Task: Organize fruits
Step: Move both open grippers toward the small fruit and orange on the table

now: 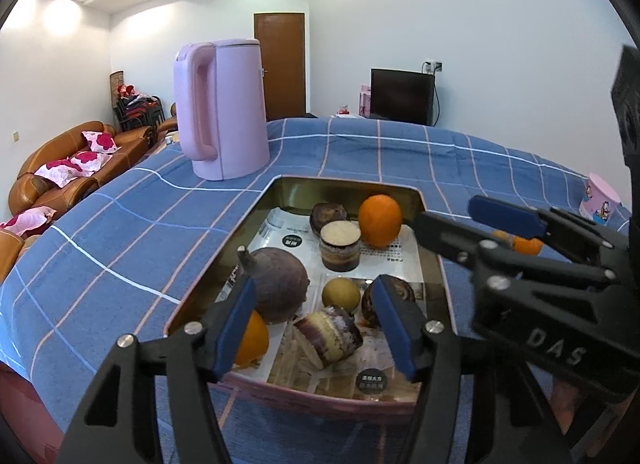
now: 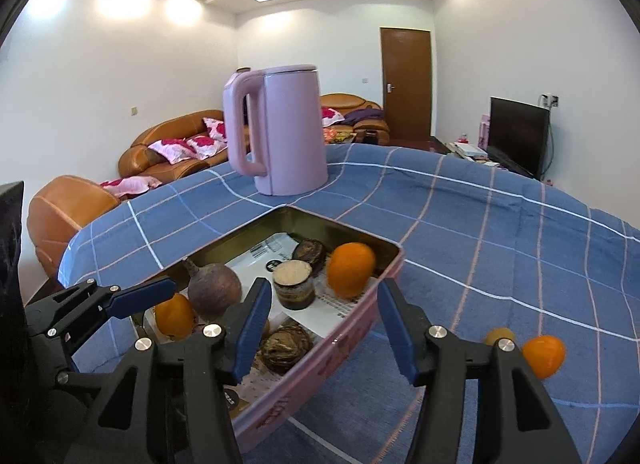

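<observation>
A pink tin tray point(image 1: 434, 248) point(image 2: 352, 332) on the blue checked cloth holds two oranges point(image 1: 379, 219) point(image 1: 252, 338), a large purple-brown fruit point(image 1: 276, 288), a small yellow fruit point(image 1: 341, 295), dark brown fruits point(image 1: 324, 215) and an upright cut cane piece point(image 1: 340, 246). My left gripper point(image 1: 316, 328) hangs open over the tray's near end, with a lying cut cane piece point(image 1: 329, 336) between its pads and untouched. My right gripper point(image 2: 324, 328) stands open and empty over the tray's right rim. To its right, on the cloth, lie an orange point(image 2: 543, 356) and a yellow fruit point(image 2: 498, 336).
A tall pink kettle point(image 1: 222, 107) point(image 2: 280, 127) stands on the cloth just behind the tray. A pink paper cup point(image 1: 602, 199) sits at the far right edge. Brown sofas and a dark screen lie beyond the table.
</observation>
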### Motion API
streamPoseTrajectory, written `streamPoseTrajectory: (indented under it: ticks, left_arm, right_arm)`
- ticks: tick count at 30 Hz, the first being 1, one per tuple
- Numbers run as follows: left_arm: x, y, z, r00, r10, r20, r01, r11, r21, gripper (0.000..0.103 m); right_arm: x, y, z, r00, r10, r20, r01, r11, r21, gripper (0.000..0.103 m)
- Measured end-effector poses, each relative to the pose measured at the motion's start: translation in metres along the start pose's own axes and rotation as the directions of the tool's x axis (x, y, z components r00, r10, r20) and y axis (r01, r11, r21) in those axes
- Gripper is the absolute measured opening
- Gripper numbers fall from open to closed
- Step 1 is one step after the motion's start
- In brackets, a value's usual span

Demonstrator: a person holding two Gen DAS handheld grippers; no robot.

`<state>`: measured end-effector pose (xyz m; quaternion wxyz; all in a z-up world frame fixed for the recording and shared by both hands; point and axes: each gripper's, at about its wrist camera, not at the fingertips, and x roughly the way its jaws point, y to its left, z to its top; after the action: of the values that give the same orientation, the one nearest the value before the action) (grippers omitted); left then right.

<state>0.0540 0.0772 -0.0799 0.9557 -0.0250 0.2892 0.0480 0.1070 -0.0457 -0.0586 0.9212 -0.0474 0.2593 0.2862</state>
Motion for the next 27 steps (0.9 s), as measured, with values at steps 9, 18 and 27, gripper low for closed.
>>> streamPoseTrajectory:
  ticks: [9, 18, 27]
  left_arm:
    - [-0.006, -0.017, 0.007, 1.000, -0.016, 0.007, 0.016, 1.000, 0.025, 0.068]
    - [-0.012, -0.049, 0.015, 0.999, -0.040, 0.018, 0.038, 0.996, 0.078, 0.068]
    - [-0.003, -0.086, 0.029, 0.998, -0.063, 0.023, 0.059, 0.991, 0.123, 0.070]
  right_arm:
    - [-0.029, -0.024, -0.007, 0.998, -0.064, 0.011, 0.064, 0.998, 0.016, 0.058]
    - [-0.060, -0.070, -0.019, 0.988, -0.150, 0.017, 0.149, 0.987, 0.064, 0.059]
    - [-0.084, -0.106, -0.024, 0.971, -0.239, 0.003, 0.238, 0.967, 0.087, 0.060]
